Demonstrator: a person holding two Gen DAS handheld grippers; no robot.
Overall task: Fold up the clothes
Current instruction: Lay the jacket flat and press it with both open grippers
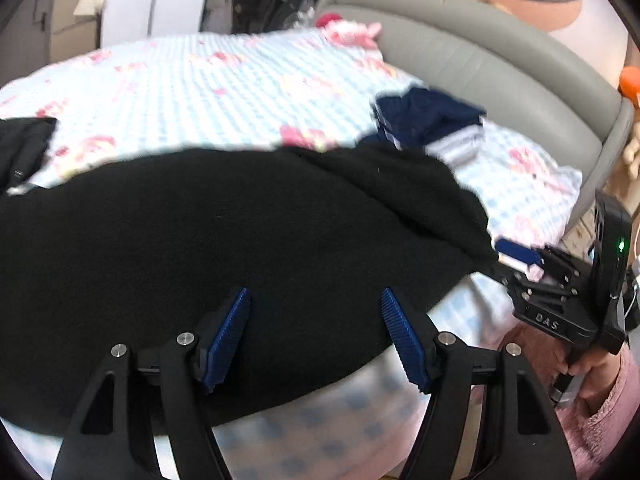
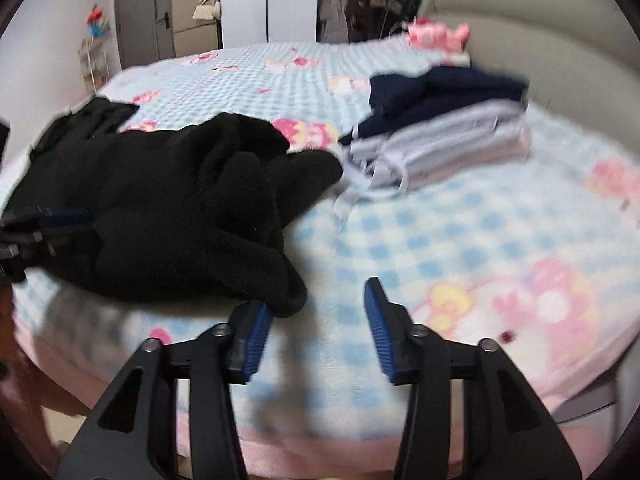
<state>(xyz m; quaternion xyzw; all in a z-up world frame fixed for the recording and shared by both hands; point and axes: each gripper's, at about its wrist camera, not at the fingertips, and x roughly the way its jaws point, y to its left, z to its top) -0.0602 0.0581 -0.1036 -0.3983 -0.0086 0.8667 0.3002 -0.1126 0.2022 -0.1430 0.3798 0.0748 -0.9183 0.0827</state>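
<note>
A black fleece garment [image 1: 200, 240] lies bunched on the bed, filling the middle of the left wrist view. My left gripper [image 1: 316, 300] hovers open just over its near part, nothing between the pads. In the right wrist view the same garment [image 2: 180, 208] lies crumpled at left. My right gripper [image 2: 318, 300] is open over the blanket; the garment's near hem rests against its left pad [image 2: 258, 332] without being pinched. The right gripper [image 1: 508, 260] also shows at the garment's right edge, held by a hand [image 1: 592, 368]. The left gripper [image 2: 60, 224] shows at the far left.
A pile of folded navy and grey clothes [image 2: 440, 128] [image 1: 432, 120] sits near the grey padded headboard [image 2: 540, 20] [image 1: 480, 52]. The bed has a blue checked blanket [image 2: 440, 240] [image 1: 200, 92]. Another dark piece [image 2: 88, 120] lies at far left, a pink plush [image 2: 436, 34] at the back.
</note>
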